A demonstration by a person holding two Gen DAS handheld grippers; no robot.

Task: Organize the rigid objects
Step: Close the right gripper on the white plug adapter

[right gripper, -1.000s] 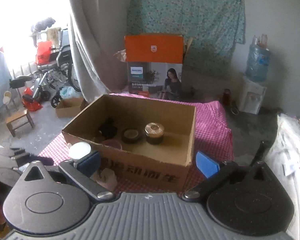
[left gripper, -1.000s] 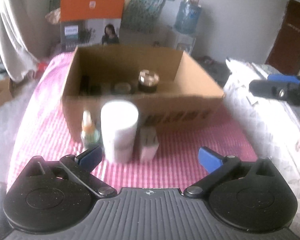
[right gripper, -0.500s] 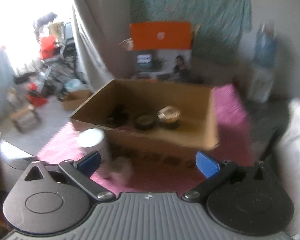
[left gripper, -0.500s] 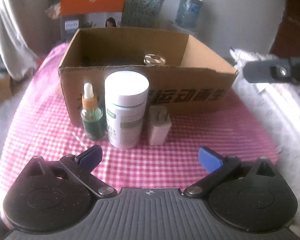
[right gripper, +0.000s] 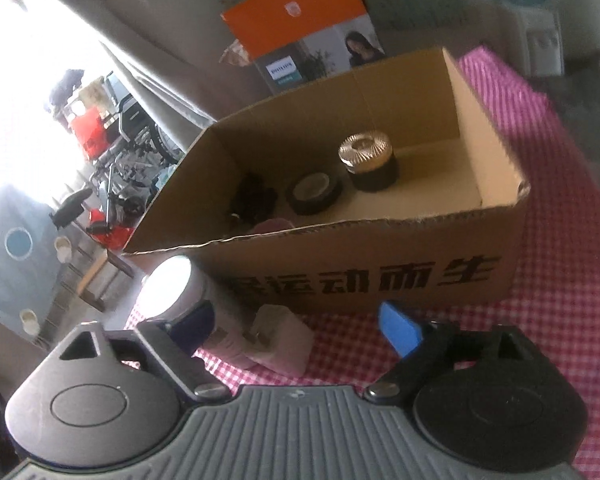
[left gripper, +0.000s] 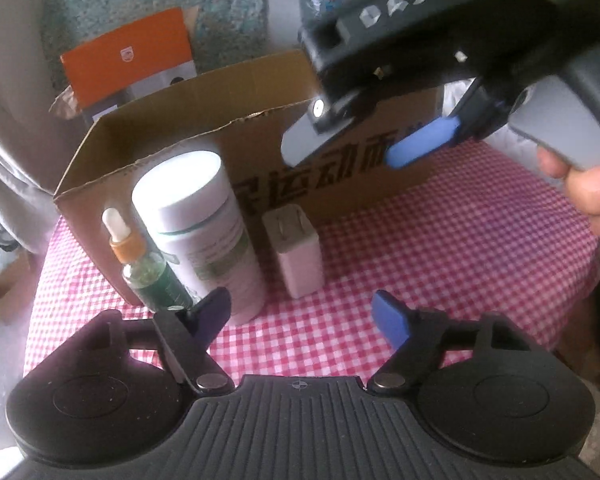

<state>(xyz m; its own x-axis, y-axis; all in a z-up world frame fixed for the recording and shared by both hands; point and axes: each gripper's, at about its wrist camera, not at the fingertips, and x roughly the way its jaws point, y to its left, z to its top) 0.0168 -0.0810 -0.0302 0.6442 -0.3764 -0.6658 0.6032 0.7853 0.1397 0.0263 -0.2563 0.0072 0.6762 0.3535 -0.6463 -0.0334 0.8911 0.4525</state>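
A white lidded bottle, a green dropper bottle with an orange collar and a white plug adapter stand on the pink checked cloth in front of a cardboard box. My left gripper is open and empty just short of them. My right gripper is open and empty, tilted, just above the adapter and the bottle. It also shows in the left wrist view, held above the box front. In the box are a gold-lidded jar, a tape roll and dark items.
An orange and grey Philips carton stands behind the box. A water dispenser is at the back right. A wheelchair and clutter sit on the floor at the left. The table's cloth edge drops off at the right.
My right gripper has swung in from the right and down over the adapter, tilting. My left gripper has moved closer to the three objects.
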